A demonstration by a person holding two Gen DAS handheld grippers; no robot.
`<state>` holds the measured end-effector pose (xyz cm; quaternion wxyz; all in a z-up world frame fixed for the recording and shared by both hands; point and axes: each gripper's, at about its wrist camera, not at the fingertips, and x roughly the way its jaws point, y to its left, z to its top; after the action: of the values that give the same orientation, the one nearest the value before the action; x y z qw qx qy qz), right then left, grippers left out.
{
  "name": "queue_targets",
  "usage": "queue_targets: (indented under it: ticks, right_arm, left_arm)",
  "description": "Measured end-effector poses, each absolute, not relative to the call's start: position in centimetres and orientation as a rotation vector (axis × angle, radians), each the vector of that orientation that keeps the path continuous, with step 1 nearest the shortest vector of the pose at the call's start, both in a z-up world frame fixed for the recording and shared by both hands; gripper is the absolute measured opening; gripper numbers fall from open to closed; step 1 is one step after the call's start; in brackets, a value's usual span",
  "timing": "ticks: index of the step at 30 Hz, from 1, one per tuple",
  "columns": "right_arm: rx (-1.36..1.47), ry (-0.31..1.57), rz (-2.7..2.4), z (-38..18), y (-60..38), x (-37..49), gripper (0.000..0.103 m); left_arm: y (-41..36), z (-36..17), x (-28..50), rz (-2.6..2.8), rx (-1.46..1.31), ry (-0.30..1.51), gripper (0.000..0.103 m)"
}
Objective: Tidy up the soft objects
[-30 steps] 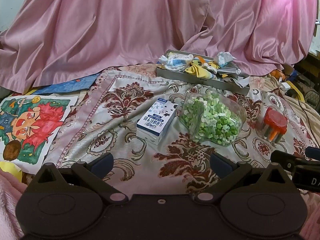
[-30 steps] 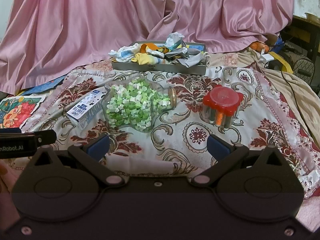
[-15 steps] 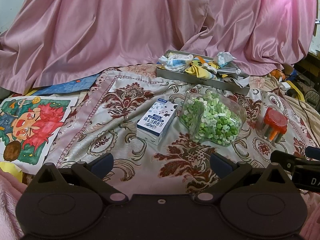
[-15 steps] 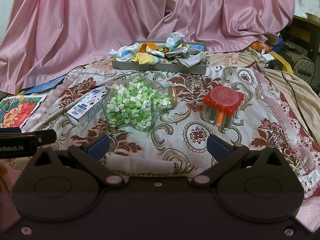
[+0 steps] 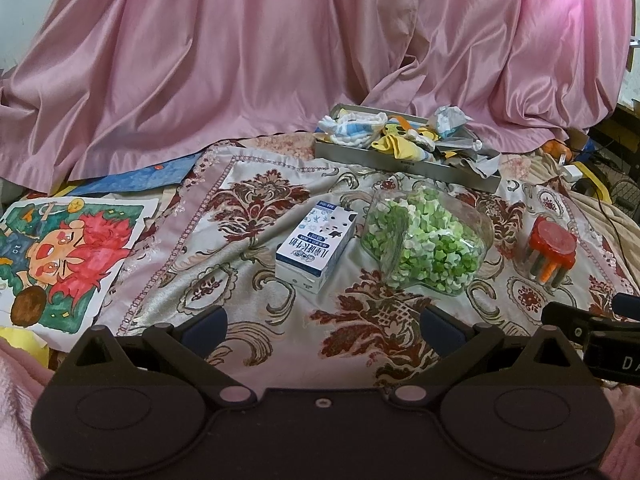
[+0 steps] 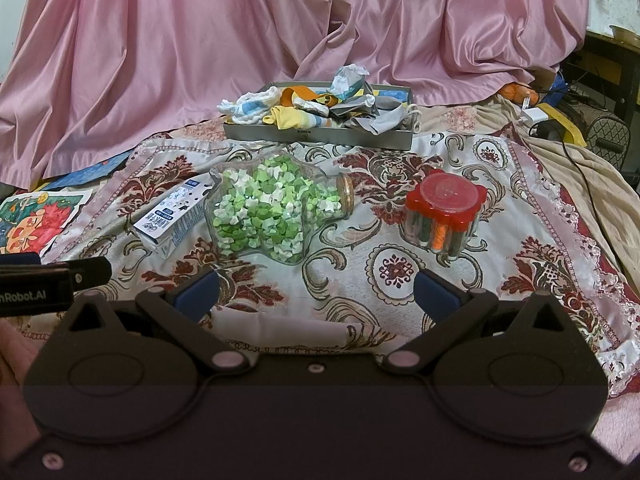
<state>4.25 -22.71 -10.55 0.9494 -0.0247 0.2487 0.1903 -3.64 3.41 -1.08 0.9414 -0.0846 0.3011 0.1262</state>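
Two hand-held grippers sit low at the near edge of the scene, the left hand-held gripper (image 5: pixel 322 322) and the right hand-held gripper (image 6: pixel 316 292), each with its blue-padded jaws spread wide apart and nothing between them. Far beyond both hangs a glossy pink satin curtain (image 5: pixel 240 60), falling in deep folds. Directly ahead of the jaws spreads a cream and maroon brocade cloth (image 6: pixel 400 268) with raised floral scrolls and a beaded lace edge, rumpled into soft ridges; what lies under it cannot be told. At its far edge, well away from both, stands a shallow grey rectangular tray (image 6: pixel 320 134) heaped with crumpled soft things (image 6: pixel 304 108): ribbed white and blue socks, yellow cloth, grey fabric and a wad of pale tissue. Since no loose fabric shows outside it, the gathering looks largely done; folding or sorting the heap may remain. Left of the left one lies a flat, hand-coloured cartoon drawing on paper (image 5: pixel 52 252). Closer in, ahead of the gap between the right jaws, a clear star-shaped jar (image 6: pixel 264 212) lies on its side, packed with green and white folded paper stars. Just left of it lies a blue and white cardboard milk carton (image 5: pixel 316 246), and to its right stands a small clear tub with a red scalloped lid (image 6: pixel 444 210), holding marker pens.
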Motion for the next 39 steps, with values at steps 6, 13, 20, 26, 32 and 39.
queue_targets:
  ticks: [6, 13, 20, 26, 32, 39]
  right_arm:
    - [-0.046, 0.504, 0.385, -10.51, -22.74, 4.19, 0.103]
    - [-0.045, 0.504, 0.385, -10.48, -22.73, 4.21, 0.103]
    - [-0.045, 0.504, 0.385, -10.48, -22.73, 4.21, 0.103]
    - [-0.045, 0.504, 0.384, -10.5, -22.7, 4.19, 0.103]
    - [-0.046, 0.504, 0.385, -10.49, -22.74, 4.2, 0.103]
    - [-0.046, 0.504, 0.385, -10.5, -22.78, 4.2, 0.103]
  left_arm:
    - [3.29, -0.9, -3.77, 0.256, -0.186, 0.608, 0.102]
    - [3.16, -0.85, -3.77, 0.262, -0.182, 0.606, 0.102]
    - [3.15, -0.81, -3.8, 0.261, -0.18, 0.605, 0.102]
    - [3.13, -0.81, -3.76, 0.265, -0.179, 0.61, 0.102]
    - [3.22, -0.81, -3.73, 0.266, -0.177, 0.611, 0.102]
    - [3.11, -0.86, -3.68, 0.269, -0.173, 0.617, 0.102]
